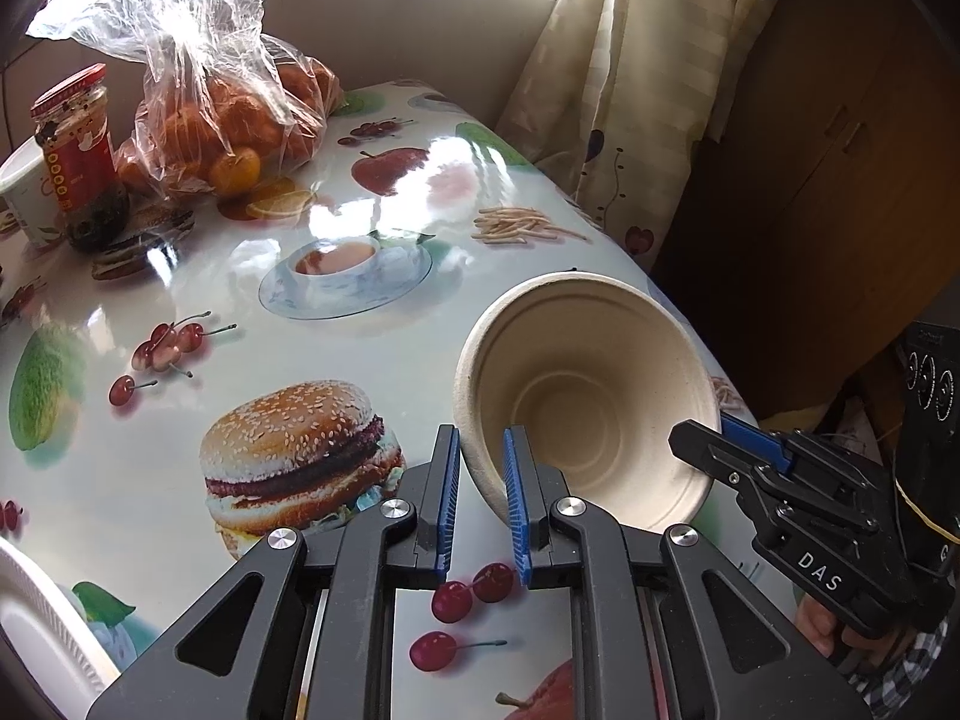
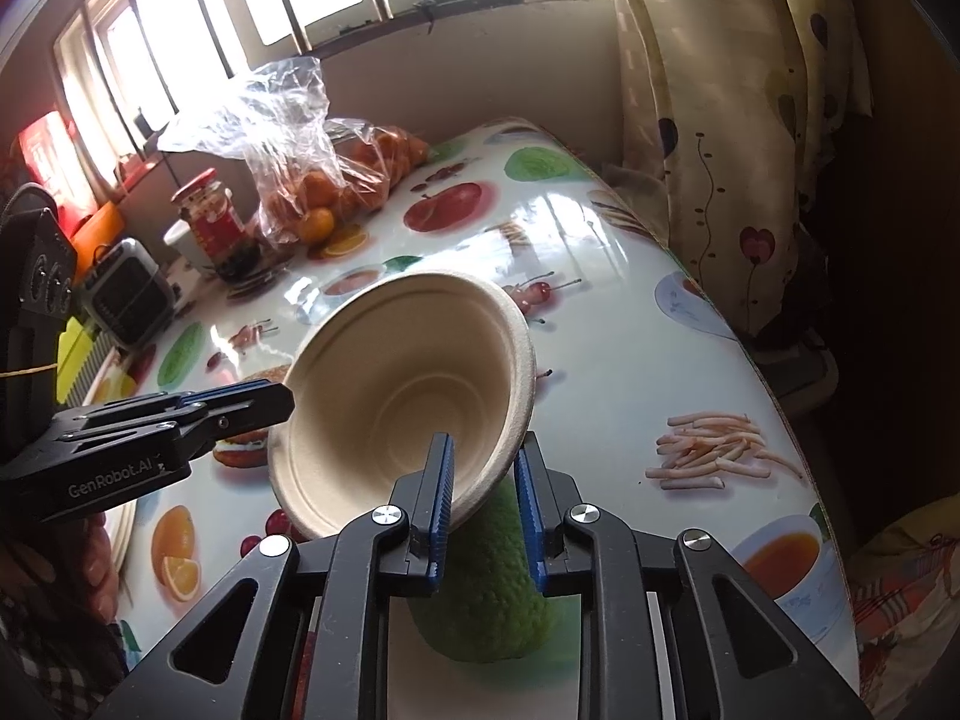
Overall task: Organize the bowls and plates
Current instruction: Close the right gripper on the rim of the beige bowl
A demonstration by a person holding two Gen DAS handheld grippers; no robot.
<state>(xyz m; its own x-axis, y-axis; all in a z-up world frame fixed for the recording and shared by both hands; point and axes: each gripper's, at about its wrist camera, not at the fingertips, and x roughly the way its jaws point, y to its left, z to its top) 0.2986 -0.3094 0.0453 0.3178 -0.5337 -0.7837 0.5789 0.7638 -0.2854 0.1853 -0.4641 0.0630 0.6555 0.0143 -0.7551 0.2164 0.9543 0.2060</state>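
A beige pulp bowl is held tilted above the table, its opening facing the cameras. My left gripper pinches the bowl's left rim between its blue pads. My right gripper reaches in from the right and clamps the opposite rim. In the right wrist view the same bowl sits between my right gripper's pads, and my left gripper grips the far rim. A white foam plate lies at the lower left edge of the table.
The table has a glossy food-print cloth. A bag of oranges, a red-lidded jar and a white cup stand at the far left. A small grey appliance sits further left. Curtains hang on the right.
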